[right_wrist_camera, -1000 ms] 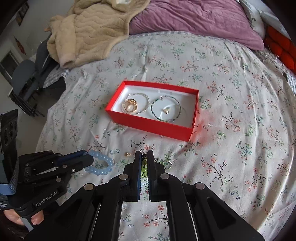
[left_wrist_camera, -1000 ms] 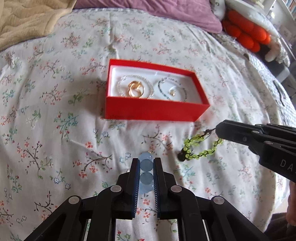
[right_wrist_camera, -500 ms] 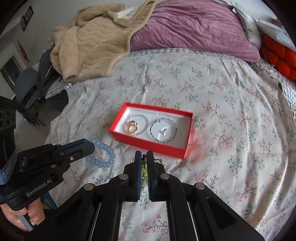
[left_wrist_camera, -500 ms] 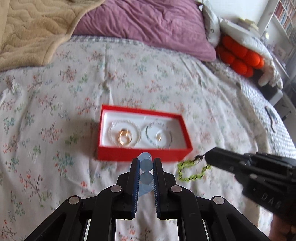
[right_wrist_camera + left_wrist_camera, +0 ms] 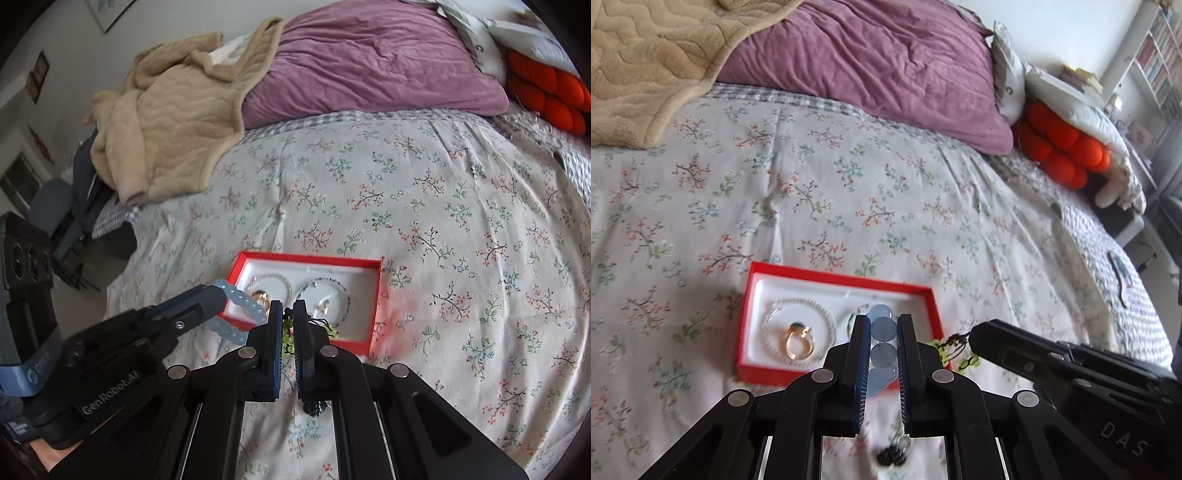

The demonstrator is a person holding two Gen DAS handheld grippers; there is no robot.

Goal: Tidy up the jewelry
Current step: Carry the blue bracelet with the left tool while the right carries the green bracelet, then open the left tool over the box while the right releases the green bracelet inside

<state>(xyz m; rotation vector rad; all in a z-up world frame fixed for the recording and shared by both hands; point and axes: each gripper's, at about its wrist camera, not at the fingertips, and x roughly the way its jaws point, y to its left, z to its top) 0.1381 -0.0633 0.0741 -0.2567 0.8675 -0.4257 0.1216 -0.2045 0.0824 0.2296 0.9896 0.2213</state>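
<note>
A red jewelry box with a white lining lies on the floral bedspread; it holds a gold ring inside a pearl bracelet and a dark bead bracelet. My left gripper is shut on a pale blue bead bracelet, raised over the box's near edge. My right gripper is shut on a green bead bracelet, raised just right of the box; in the left wrist view it carries the green beads.
The box also shows in the right wrist view. A purple pillow and a beige blanket lie at the bed's head. An orange plush sits far right. A small dark item lies on the sheet below the grippers.
Both grippers have risen off the bedspread with their bracelets and moved forward, so they now hang over the near edge of the red box.
</note>
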